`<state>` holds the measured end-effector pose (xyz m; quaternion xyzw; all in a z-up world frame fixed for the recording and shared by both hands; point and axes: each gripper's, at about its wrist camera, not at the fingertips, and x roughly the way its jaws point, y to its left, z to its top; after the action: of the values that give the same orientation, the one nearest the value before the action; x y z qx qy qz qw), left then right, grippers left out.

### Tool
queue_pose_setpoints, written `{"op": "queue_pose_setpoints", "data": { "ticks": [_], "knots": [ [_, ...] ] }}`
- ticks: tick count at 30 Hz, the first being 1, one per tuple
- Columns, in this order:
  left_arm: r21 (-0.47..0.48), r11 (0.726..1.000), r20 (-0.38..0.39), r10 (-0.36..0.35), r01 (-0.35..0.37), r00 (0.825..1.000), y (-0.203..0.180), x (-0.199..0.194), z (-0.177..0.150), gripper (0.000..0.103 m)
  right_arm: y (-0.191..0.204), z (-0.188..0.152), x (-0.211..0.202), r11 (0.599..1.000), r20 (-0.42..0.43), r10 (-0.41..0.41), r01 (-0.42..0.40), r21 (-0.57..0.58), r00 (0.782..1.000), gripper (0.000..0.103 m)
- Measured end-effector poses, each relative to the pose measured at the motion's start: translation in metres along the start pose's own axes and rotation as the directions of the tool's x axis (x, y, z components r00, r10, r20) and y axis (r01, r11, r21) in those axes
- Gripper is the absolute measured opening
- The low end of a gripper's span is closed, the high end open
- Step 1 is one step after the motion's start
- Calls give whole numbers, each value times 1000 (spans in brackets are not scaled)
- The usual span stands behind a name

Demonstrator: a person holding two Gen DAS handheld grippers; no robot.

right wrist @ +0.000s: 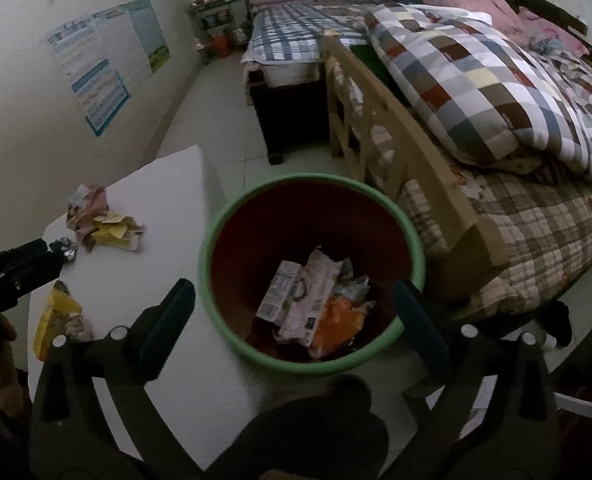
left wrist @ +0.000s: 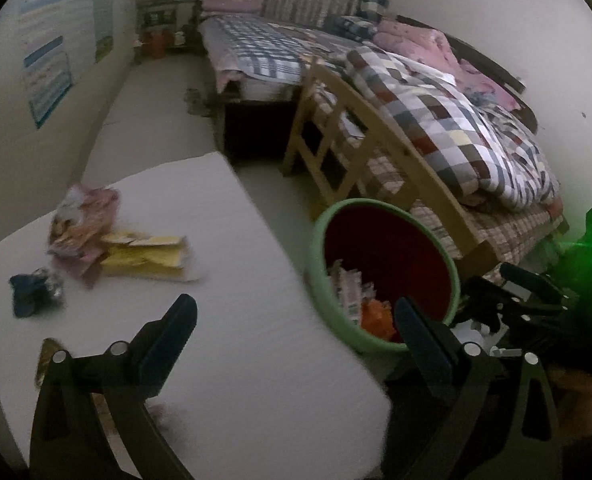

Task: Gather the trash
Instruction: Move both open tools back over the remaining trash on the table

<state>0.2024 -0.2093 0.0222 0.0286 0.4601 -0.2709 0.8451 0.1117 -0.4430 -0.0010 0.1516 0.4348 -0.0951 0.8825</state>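
Note:
A green bin with a dark red inside stands on the floor beside a white table. It holds several wrappers. On the table lie a pink and yellow wrapper pile, a dark blue crumpled wrapper and a yellow wrapper. My left gripper is open and empty over the table's near edge. My right gripper is open and empty above the bin. The left gripper's tip also shows at the left of the right wrist view.
A wooden bed frame with a checked quilt stands right of the bin. A second bed and a small shelf stand at the back. Posters hang on the left wall. Pale floor runs between table and beds.

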Motion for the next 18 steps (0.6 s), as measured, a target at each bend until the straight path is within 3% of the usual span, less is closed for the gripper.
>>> {"op": "queue_pose_setpoints", "data": {
  "ticks": [18],
  "knots": [
    [-172,977,51,140,-129,989,126,-83,-61,95,133,-22,0,977,-43,114,-120,-175,993,97]
  ]
}}
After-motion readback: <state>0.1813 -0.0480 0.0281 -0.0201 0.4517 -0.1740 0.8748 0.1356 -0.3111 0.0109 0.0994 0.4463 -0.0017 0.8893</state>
